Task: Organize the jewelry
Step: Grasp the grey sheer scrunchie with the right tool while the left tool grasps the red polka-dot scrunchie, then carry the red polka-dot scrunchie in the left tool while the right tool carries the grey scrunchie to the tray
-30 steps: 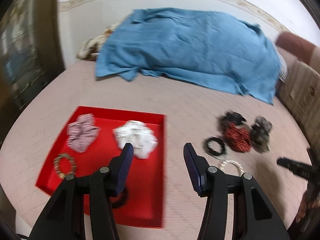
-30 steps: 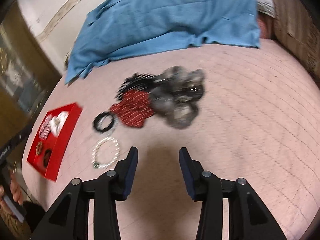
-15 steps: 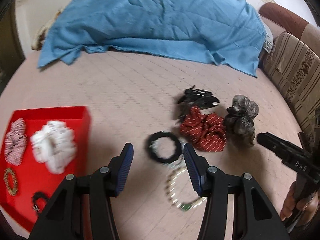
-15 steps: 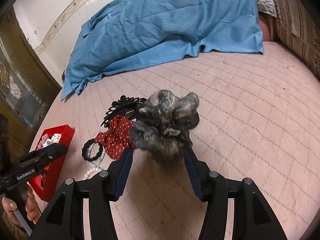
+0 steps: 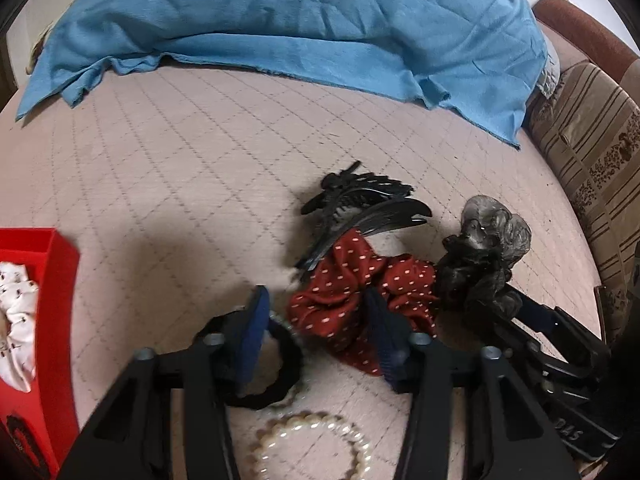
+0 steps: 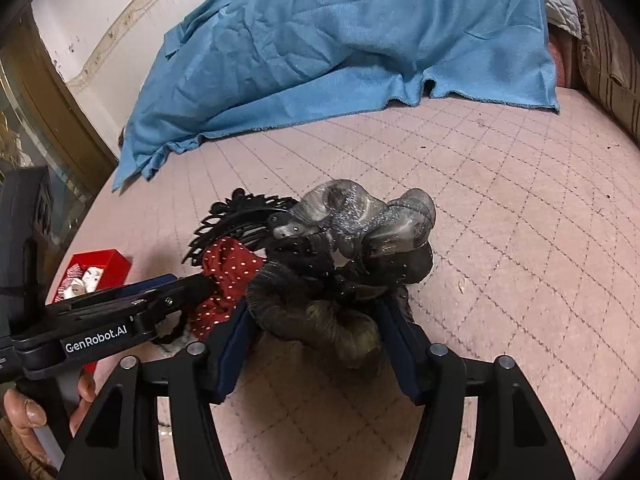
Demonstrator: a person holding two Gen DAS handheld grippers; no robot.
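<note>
On the pink quilted bed lies a heap: a black claw clip (image 5: 360, 208), a red dotted scrunchie (image 5: 344, 288), a grey scrunchie (image 5: 480, 256), a black hair tie (image 5: 280, 380) and a pearl bracelet (image 5: 312, 448). My left gripper (image 5: 316, 312) hangs low over the hair tie and the red scrunchie's edge. Its jaws are closing, with both between them and neither visibly pinched. My right gripper (image 6: 316, 336) stands open around the grey scrunchie (image 6: 352, 248), whose lower lobe fills the gap. The red tray (image 5: 60, 280) at the left holds a white scrunchie (image 5: 16, 320).
A rumpled blue cloth (image 5: 280, 20) covers the far side of the bed. A striped cushion (image 5: 592, 140) lines the right edge. In the right wrist view the left gripper (image 6: 160, 296) and a hand (image 6: 24, 412) cross the lower left, in front of the tray (image 6: 108, 258).
My left gripper swung right from over the red tray and dipped onto the hair tie and red scrunchie. My right gripper widened and advanced until the grey scrunchie sat between its fingers.
</note>
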